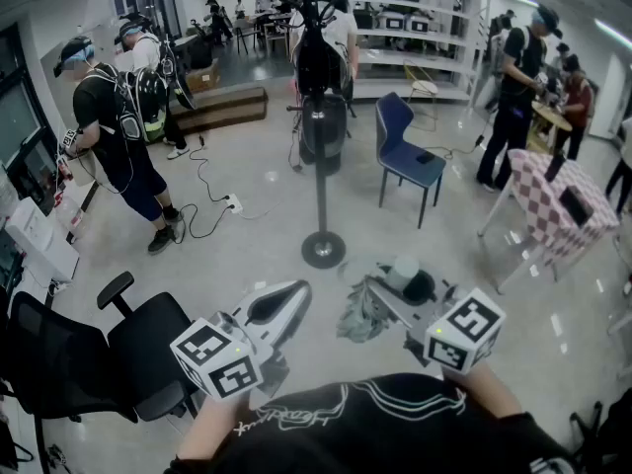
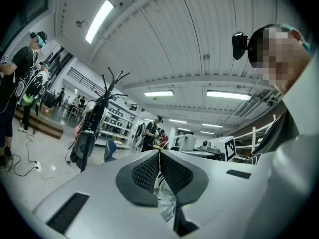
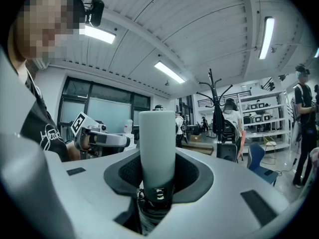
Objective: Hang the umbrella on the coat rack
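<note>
Both grippers sit low and close to the body, on the near side of the coat rack [image 1: 321, 181] and well short of its base.

Right gripper [image 3: 157, 166] is clamped on the umbrella [image 3: 157, 133]. The pale handle stands upright between the pads and the folded grey canopy bunches below. Gripping the handle makes sense: the weight stays under the jaws and the top end is free to offer up.

Left gripper [image 2: 160, 154] has its pads closed tip to tip. Crumpled grey fabric shows in the gap behind them; I can't tell if it's caught or only seen through. My read is that the left is idle, kept clear of the umbrella.

Dark bags [image 1: 322, 77] hang round the rack's pole, so only the upper prongs look free.

Judgement: early carry phase, nothing hung yet. Next comes a walk up to the rack, then a lift to prong height. No strap or hook is visible on the handle, so how it catches a prong is unclear.

Hazards:
- black office chair [image 1: 148, 349], near-left of the rack
- floor cable [image 1: 212, 200], left of the rack
- blue chair [image 1: 405, 151], right of the rack
</note>
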Action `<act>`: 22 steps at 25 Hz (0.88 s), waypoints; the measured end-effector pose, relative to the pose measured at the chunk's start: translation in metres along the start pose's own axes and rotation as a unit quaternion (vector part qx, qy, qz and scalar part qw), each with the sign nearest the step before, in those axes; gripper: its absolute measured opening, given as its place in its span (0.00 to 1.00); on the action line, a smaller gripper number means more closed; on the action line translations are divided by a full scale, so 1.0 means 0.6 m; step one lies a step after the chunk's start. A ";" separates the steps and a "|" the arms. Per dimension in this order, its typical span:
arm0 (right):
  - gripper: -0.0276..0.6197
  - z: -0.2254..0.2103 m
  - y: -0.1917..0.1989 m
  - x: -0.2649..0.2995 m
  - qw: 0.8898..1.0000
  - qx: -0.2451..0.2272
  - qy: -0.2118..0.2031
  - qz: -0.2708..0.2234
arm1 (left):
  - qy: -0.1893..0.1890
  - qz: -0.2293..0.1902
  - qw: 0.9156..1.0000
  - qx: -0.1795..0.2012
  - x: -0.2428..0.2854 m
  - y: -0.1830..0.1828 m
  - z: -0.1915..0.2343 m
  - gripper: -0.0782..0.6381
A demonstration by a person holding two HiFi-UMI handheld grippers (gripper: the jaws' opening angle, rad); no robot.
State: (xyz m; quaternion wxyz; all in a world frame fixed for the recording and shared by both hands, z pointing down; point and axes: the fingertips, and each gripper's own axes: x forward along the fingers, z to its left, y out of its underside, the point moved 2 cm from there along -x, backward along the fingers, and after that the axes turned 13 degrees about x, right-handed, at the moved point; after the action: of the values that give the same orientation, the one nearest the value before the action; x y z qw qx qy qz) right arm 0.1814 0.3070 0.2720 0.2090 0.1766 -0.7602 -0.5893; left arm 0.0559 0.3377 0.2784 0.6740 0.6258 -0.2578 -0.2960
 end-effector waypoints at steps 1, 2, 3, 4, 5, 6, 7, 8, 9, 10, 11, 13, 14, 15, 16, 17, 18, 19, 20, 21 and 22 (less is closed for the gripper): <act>0.25 0.004 0.002 0.002 1.000 0.002 0.000 0.000 | 0.001 0.001 1.000 0.001 -0.005 0.001 0.000 0.11; 0.25 0.007 0.003 0.003 1.000 0.003 0.001 -0.001 | 0.002 0.001 1.000 0.001 -0.009 0.001 0.000 0.11; 0.25 0.009 0.005 0.004 1.000 0.004 0.001 -0.001 | 0.003 0.001 1.000 0.002 -0.012 0.002 0.000 0.11; 0.25 0.011 0.007 0.004 1.000 0.004 0.002 -0.002 | 0.002 0.001 1.000 0.002 -0.015 0.004 0.000 0.11; 0.25 0.012 0.008 0.004 1.000 0.003 0.003 -0.002 | 0.001 0.001 1.000 0.001 -0.017 0.005 0.000 0.11; 0.25 0.013 0.009 0.005 1.000 0.002 0.003 -0.002 | 0.000 0.000 1.000 0.000 -0.019 0.006 0.001 0.11; 0.25 0.014 0.009 0.005 1.000 0.001 0.004 -0.002 | -0.002 -0.001 1.000 -0.001 -0.021 0.006 0.002 0.11; 0.25 0.015 0.009 0.006 1.000 0.001 0.004 -0.002 | -0.004 -0.001 1.000 -0.003 -0.024 0.007 0.003 0.11; 0.25 0.017 0.010 0.007 1.000 0.001 0.005 -0.002 | -0.004 -0.002 1.000 -0.005 -0.028 0.008 0.004 0.11; 0.25 0.020 0.010 0.008 1.000 0.002 0.006 -0.002 | -0.005 -0.002 1.000 -0.006 -0.031 0.009 0.005 0.11; 0.25 0.021 0.012 0.010 1.000 0.003 0.007 -0.002 | -0.005 -0.002 1.000 -0.008 -0.034 0.012 0.006 0.11; 0.25 0.022 0.015 0.013 1.000 0.006 0.009 0.000 | -0.005 -0.003 1.000 -0.011 -0.037 0.017 0.010 0.11; 0.25 0.021 0.017 0.015 1.000 0.008 0.011 0.001 | -0.006 -0.003 1.000 -0.014 -0.038 0.020 0.012 0.11; 0.25 0.019 0.019 0.017 1.000 0.011 0.012 0.003 | -0.007 -0.003 1.000 -0.016 -0.037 0.022 0.015 0.11; 0.25 0.015 0.022 0.019 1.000 0.015 0.013 0.005 | -0.007 -0.002 1.000 -0.018 -0.036 0.025 0.017 0.11; 0.25 0.010 0.025 0.021 1.000 0.021 0.014 0.008 | -0.008 -0.001 1.000 -0.020 -0.033 0.028 0.019 0.11; 0.25 0.005 0.028 0.024 1.000 0.027 0.014 0.010 | -0.008 0.000 1.000 -0.021 -0.030 0.030 0.022 0.11; 0.25 -0.001 0.030 0.027 0.999 0.032 0.014 0.011 | -0.009 0.002 1.000 -0.022 -0.027 0.032 0.025 0.11; 0.25 -0.006 0.032 0.031 0.999 0.037 0.012 0.012 | -0.010 0.004 1.000 -0.023 -0.024 0.034 0.029 0.11; 0.25 -0.010 0.034 0.035 0.999 0.040 0.010 0.012 | -0.012 0.007 1.000 -0.024 -0.021 0.036 0.034 0.11; 0.25 -0.015 0.036 0.041 0.999 0.044 0.008 0.013 | -0.015 0.010 1.000 -0.026 -0.019 0.038 0.040 0.11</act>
State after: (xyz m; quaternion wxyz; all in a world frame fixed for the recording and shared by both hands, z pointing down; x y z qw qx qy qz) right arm 0.1647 0.2921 0.2975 0.2142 0.1806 -0.7860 -0.5511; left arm 0.0325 0.3301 0.3034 0.6889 0.6014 -0.2663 -0.3046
